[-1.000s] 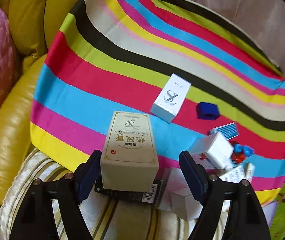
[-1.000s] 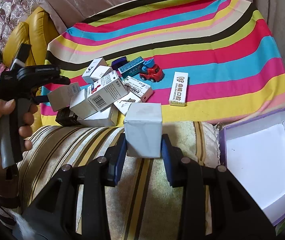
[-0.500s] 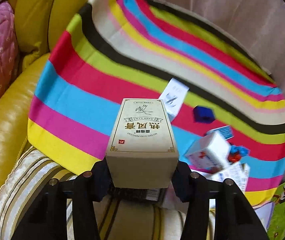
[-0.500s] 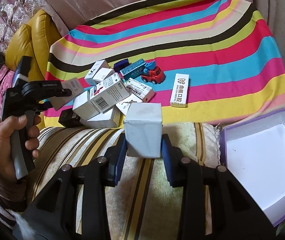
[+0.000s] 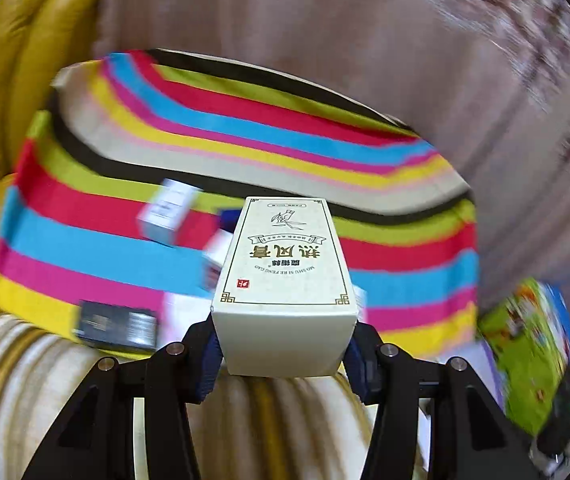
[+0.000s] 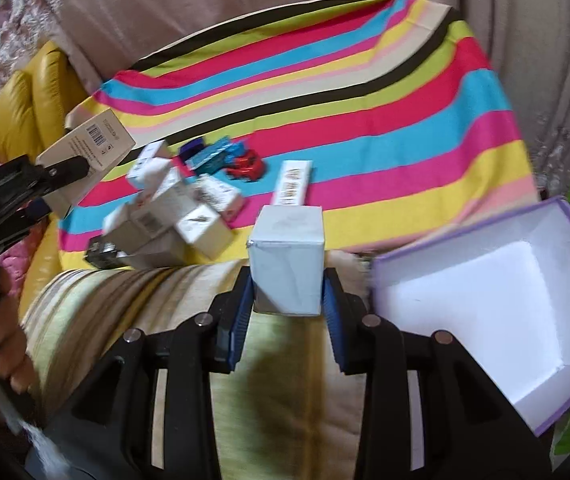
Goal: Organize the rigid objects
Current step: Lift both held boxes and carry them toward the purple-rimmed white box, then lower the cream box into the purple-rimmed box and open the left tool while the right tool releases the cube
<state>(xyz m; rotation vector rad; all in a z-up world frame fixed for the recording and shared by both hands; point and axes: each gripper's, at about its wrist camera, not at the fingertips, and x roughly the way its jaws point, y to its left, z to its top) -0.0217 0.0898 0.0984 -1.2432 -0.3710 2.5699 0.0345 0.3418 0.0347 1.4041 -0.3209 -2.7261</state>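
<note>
1. Right now both grippers are loaded. Left gripper has its pads clamped on the cream box, printed face up, lifted clear of the cloth. Jaws only just finished closing on it, so don't trust the grip yet.
2. Right gripper is pinched narrow on the small white box, box upright between the blue pads, held over the striped cushion.
3. Target looks like the open purple-edged tray, just right of the white box, empty as far as I can see. Judgement only, task line doesn't name it.
4. Do the right side first: it's nearest the tray. Carry the box over the rim, lower to the floor, pack into a corner so there's room for the rest.
5. Keep the cream box level while the left comes across. It's long and sticks well fwd of the pads, so a fast swing may let it pivot. Left view is blurred, slow down.
6. Route the left above the leftover pile on the striped cloth. Red toy car and narrow white carton sit by it, easy to knock.
7. Don't cross grippers at the tray; one in, out, then the other.
</note>
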